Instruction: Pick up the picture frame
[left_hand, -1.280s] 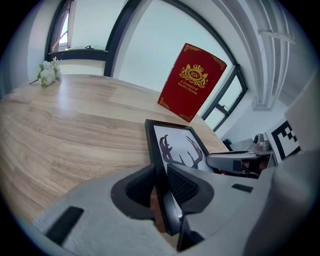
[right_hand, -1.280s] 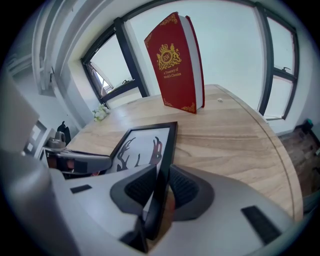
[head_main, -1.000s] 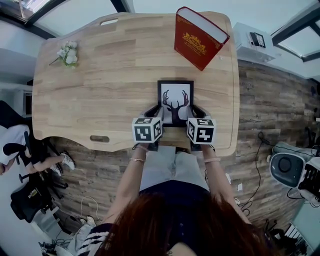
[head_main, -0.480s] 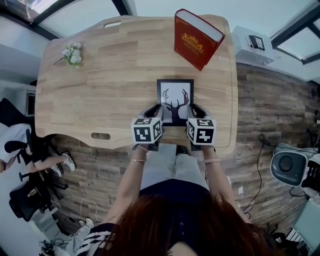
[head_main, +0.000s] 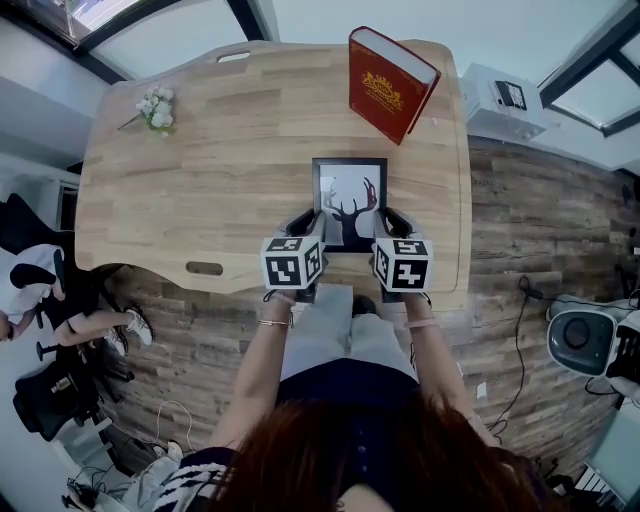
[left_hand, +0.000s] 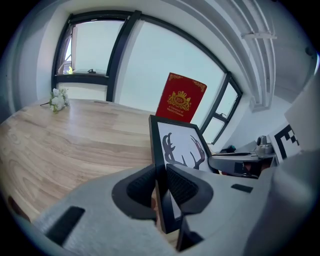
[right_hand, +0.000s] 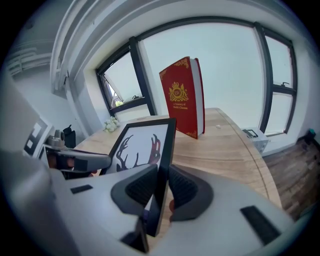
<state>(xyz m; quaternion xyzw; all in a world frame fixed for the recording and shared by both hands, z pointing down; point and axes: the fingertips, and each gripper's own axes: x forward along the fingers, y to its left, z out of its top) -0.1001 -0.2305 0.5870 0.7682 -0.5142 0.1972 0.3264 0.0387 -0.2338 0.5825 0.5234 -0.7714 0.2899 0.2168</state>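
Observation:
A black picture frame (head_main: 349, 203) with a deer-antler print is held between both grippers above the near part of the wooden table (head_main: 200, 200). My left gripper (head_main: 310, 228) is shut on the frame's left edge (left_hand: 159, 165). My right gripper (head_main: 388, 226) is shut on the frame's right edge (right_hand: 163, 165). In both gripper views the frame's edge stands clamped between the ribbed pads, and the frame tilts up off the table, its far edge higher.
A red book (head_main: 388, 82) stands upright at the table's far right, also seen behind the frame (left_hand: 180, 98) (right_hand: 183, 96). A small white flower sprig (head_main: 155, 108) lies at the far left. An office chair (head_main: 45, 400) stands on the floor to the left.
Both grippers have lifted the picture frame together; it sits a little higher and nearer the camera than a second ago. The grip has not changed.

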